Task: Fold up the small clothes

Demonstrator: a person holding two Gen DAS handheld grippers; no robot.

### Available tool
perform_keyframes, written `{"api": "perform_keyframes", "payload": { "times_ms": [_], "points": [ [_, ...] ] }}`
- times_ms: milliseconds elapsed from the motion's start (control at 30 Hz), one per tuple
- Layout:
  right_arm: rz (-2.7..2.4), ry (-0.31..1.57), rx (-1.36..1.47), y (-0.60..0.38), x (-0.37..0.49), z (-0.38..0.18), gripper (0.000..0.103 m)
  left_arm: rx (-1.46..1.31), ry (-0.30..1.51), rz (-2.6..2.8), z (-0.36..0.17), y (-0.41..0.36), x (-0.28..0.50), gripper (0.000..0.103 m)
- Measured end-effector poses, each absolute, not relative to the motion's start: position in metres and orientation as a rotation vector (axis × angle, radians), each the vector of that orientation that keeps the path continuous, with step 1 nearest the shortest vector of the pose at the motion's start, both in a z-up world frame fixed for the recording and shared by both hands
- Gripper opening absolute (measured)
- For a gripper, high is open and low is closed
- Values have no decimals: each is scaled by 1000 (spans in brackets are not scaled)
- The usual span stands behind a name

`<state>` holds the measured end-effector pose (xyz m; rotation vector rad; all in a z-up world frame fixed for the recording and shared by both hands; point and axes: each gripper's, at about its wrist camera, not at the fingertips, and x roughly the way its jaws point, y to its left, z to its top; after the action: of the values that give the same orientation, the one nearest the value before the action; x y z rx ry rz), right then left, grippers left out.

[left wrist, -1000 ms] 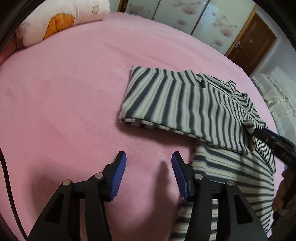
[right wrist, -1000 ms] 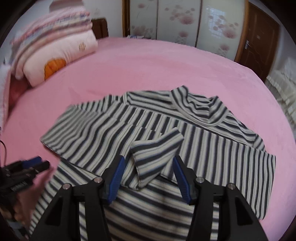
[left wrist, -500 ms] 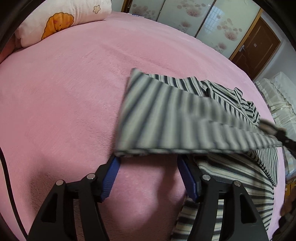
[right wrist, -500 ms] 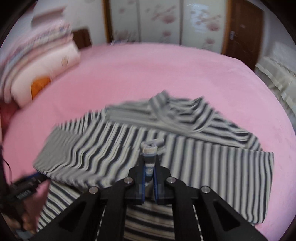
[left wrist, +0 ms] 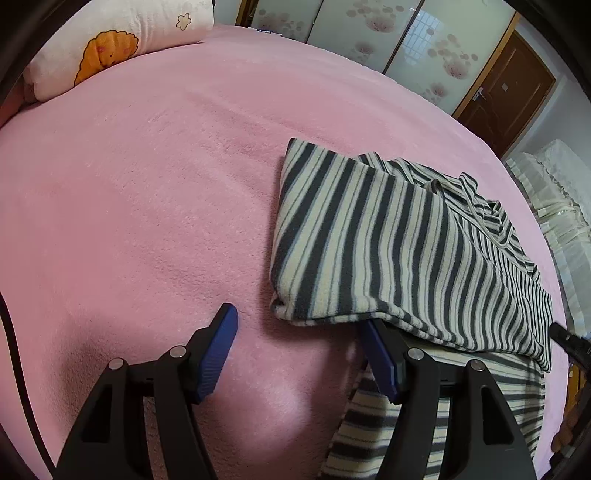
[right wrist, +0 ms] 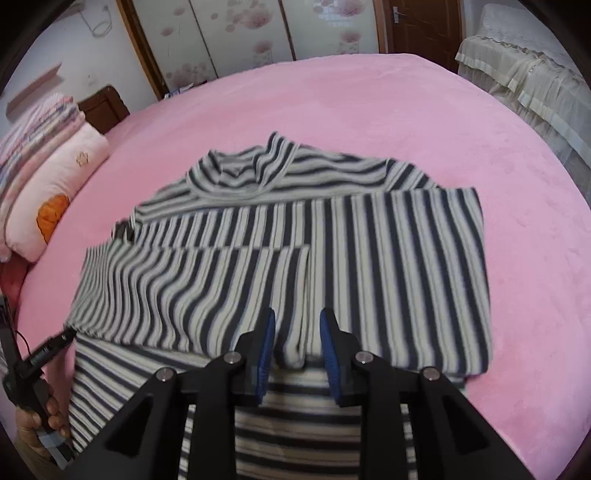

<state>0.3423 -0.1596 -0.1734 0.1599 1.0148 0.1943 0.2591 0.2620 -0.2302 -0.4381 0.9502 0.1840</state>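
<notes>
A grey-and-cream striped top (right wrist: 332, 236) lies on the pink bed (right wrist: 406, 110), both sleeves folded across its body. My right gripper (right wrist: 297, 325) is open, its blue pads either side of the near sleeve's cuff, which rests between them. In the left wrist view the same top (left wrist: 388, 240) lies to the right. My left gripper (left wrist: 299, 328) is open and empty at the folded sleeve's near corner; the cloth edge covers its right fingertip. The left tool's tip also shows at the left edge of the right wrist view (right wrist: 48, 350).
Pillows (right wrist: 48, 192) and folded bedding lie at the head of the bed, left. A cream-covered piece of furniture (right wrist: 535, 74) stands beyond the bed's right side. Sliding wardrobe doors (right wrist: 240, 33) and a brown door (right wrist: 421, 26) line the far wall.
My right gripper shut on the sleeve cuff, carried it across the top, then opened and let it go. My left gripper moved in toward the folded sleeve's corner and stayed open.
</notes>
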Motion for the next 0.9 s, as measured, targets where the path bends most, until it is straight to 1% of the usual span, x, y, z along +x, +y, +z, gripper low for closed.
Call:
{"api": "perform_keyframes", "payload": {
  "times_ms": [100, 200, 333, 367, 433, 467, 500, 533, 567, 600, 633, 733, 900],
  "points": [
    [228, 1017, 187, -158, 363, -172, 31, -437, 949, 179, -230, 263, 261, 66],
    [240, 1055, 200, -154, 384, -181, 31, -420, 950, 172, -230, 259, 264, 65],
    [214, 1120, 188, -150, 410, -206, 31, -398, 950, 169, -232, 256, 266, 64],
    [212, 1138, 188, -148, 413, -212, 31, -397, 952, 169, -233, 256, 266, 61],
    [216, 1154, 184, -145, 416, -221, 31, -395, 963, 161, -236, 255, 268, 46],
    [219, 1150, 179, -143, 415, -222, 31, -391, 969, 162, -237, 254, 268, 42],
    [225, 1145, 175, -142, 415, -223, 32, -383, 971, 165, -239, 252, 269, 35],
    [233, 1144, 167, -140, 414, -222, 31, -376, 971, 166, -239, 250, 269, 32],
    [246, 1141, 153, -137, 413, -221, 22, -371, 969, 165, -240, 249, 269, 30],
    [262, 1140, 143, -134, 411, -219, 6, -366, 963, 168, -240, 247, 269, 25],
    [279, 1139, 135, -130, 410, -216, 7, -363, 958, 167, -241, 246, 268, 22],
    [307, 1069, 56, -114, 402, -189, 7, -362, 946, 176, -242, 245, 266, 18],
    [386, 863, -58, -72, 380, -110, 6, -370, 937, 186, -243, 247, 263, 15]
  ]
}}
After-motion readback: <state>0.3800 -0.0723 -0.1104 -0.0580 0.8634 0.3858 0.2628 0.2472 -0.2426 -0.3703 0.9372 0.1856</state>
